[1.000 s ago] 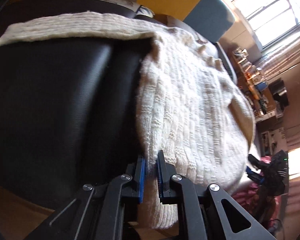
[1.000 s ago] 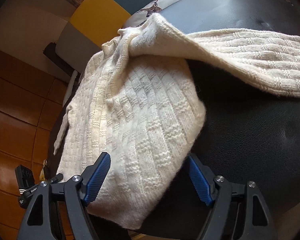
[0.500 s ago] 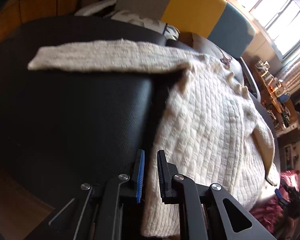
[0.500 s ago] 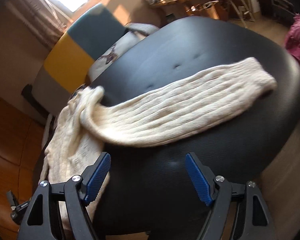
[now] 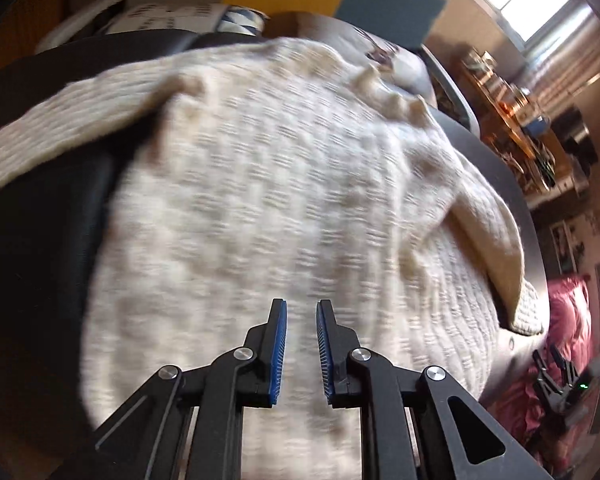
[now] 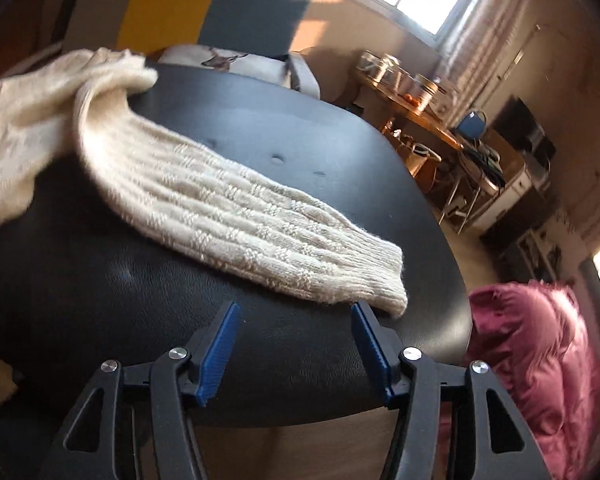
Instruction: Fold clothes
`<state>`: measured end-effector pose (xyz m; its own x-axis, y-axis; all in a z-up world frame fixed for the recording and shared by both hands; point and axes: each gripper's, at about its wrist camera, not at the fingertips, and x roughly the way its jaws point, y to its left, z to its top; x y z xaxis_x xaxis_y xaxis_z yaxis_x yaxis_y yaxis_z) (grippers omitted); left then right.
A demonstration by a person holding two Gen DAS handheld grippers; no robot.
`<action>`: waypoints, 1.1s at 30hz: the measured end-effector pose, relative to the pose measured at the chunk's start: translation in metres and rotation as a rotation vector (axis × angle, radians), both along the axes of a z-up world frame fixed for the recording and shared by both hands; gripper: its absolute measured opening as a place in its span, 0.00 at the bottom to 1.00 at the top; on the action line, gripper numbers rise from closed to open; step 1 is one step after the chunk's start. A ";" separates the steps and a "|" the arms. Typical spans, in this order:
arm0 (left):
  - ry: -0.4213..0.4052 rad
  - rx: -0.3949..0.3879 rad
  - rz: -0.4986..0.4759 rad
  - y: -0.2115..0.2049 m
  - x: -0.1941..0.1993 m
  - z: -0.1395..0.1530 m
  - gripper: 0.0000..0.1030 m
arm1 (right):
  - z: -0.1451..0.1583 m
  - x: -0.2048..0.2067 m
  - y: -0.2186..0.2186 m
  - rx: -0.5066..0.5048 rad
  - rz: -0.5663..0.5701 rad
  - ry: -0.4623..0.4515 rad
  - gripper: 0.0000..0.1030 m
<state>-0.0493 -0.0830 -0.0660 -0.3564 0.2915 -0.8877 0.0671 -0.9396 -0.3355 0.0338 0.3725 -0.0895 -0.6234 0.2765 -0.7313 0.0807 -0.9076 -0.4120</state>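
Note:
A cream knit sweater (image 5: 284,184) lies spread on a black padded ottoman (image 5: 40,264). My left gripper (image 5: 302,305) hovers over the sweater's lower body near the hem. Its jaws stand a narrow gap apart, and no cloth shows pinched between them. One sleeve (image 6: 236,212) stretches across the ottoman (image 6: 300,148) in the right wrist view and ends in a ribbed cuff (image 6: 376,276). My right gripper (image 6: 295,309) is wide open just short of that cuff, with its right fingertip (image 6: 360,312) at the cuff's near edge. The other sleeve (image 5: 496,248) lies folded onto the body.
A dark pink padded jacket (image 6: 540,352) lies on the floor to the right of the ottoman. Behind stand a yellow and blue chair (image 6: 220,4) with a deer cushion (image 6: 236,60), and a wooden shelf (image 6: 420,104) holding jars. The other gripper (image 5: 560,380) shows low on the right.
My left gripper has slid from the sweater's side edge to over its body. My right gripper has swung away from the body to the outstretched sleeve's cuff, staying open.

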 end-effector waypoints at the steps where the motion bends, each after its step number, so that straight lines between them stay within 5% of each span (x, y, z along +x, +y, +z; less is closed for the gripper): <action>1: -0.010 0.000 -0.009 0.007 -0.003 -0.003 0.15 | -0.007 -0.002 0.000 0.013 0.014 -0.001 0.57; 8: -0.086 -0.002 -0.003 0.027 -0.014 -0.022 0.18 | -0.023 -0.021 0.013 -0.016 0.052 0.102 0.58; 13: -0.099 0.015 0.011 0.024 -0.019 -0.025 0.20 | -0.024 -0.045 0.019 -0.053 0.104 0.087 0.56; 18: -0.098 0.017 0.014 0.026 -0.020 -0.027 0.22 | -0.021 -0.063 0.017 -0.146 0.131 -0.018 0.15; 26: -0.072 0.064 -0.010 0.022 -0.011 -0.025 0.27 | -0.010 -0.065 0.037 -0.421 0.001 -0.099 0.13; 33: 0.031 0.134 -0.242 0.078 -0.002 0.003 0.32 | -0.007 -0.038 0.050 -0.739 -0.094 -0.126 0.12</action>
<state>-0.0517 -0.0051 -0.0630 -0.2885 0.4857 -0.8252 -0.1665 -0.8741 -0.4563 -0.0039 0.4223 -0.0969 -0.5208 -0.2656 -0.8113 -0.0042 -0.9496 0.3135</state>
